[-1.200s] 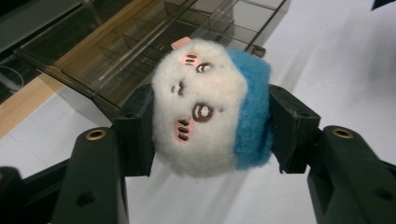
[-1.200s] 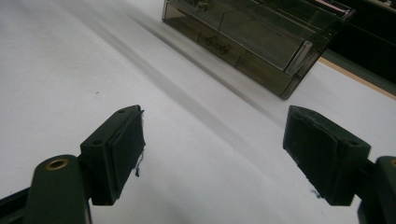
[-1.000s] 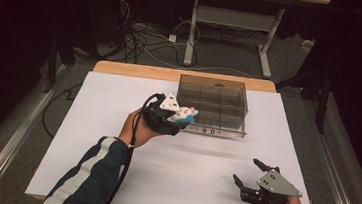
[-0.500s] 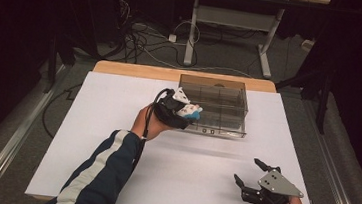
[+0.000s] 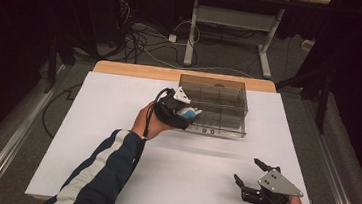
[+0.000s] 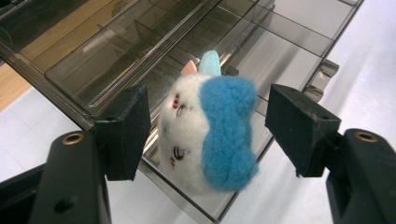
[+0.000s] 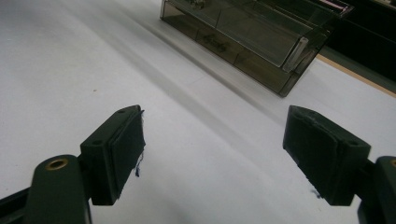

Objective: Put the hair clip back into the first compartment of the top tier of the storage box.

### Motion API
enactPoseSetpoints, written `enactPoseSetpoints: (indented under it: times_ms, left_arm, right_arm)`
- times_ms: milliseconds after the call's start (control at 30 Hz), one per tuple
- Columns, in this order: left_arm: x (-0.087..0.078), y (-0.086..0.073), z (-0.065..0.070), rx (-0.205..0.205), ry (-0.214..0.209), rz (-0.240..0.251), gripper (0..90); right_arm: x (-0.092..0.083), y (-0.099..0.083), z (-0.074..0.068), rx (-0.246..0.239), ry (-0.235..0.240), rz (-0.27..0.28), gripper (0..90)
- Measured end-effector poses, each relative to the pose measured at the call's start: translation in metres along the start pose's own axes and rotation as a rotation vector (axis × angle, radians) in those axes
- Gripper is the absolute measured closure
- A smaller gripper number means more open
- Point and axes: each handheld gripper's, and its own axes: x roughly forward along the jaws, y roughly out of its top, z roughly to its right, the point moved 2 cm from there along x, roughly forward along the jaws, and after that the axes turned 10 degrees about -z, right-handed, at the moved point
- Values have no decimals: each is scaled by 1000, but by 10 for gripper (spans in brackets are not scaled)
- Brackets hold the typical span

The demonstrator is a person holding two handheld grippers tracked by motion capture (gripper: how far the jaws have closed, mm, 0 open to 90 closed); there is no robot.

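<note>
Writing: none legible anywhere.
Organizer box (image 5: 218, 105): clear smoky plastic with divided compartments; no contents discernible.
Plush toy (image 6: 208, 128): white and blue, over the box's near-left edge.
Left gripper (image 6: 209, 126): jaws spread around the toy; contact unclear.
Right gripper (image 7: 229, 156): jaws spread wide, nothing between them, well apart from the box above the white table (image 5: 118, 106).

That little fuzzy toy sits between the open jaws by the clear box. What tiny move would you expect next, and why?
Probably lifting the left gripper back and away. Its jaws stand wide with gaps on both sides of the white and blue plush toy, which appears to rest on the smoky clear organizer box, so it looks released. The right gripper sits open, far off.
</note>
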Motion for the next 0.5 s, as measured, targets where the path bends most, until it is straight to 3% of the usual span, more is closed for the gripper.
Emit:
enactPoseSetpoints:
  times_ms: [100, 200, 233, 333, 500]
  left_arm:
    - [-8, -1, -1, 0, -12, 39, 316]
    - [-18, -2, 0, 12, -36, 79, 443]
    - [-21, -3, 1, 18, -36, 87, 443]
    - [-26, -3, 1, 27, -12, 106, 636]
    - [-20, -1, -1, 52, 21, 78, 707]
  right_arm:
    - [0, 0, 0, 1, -1, -1, 212]
    - [0, 0, 0, 0, 0, 1, 212]
    - [0, 0, 0, 0, 0, 1, 212]
    - [0, 0, 0, -1, -1, -1, 212]
    - [0, 0, -1, 0, 1, -2, 212]
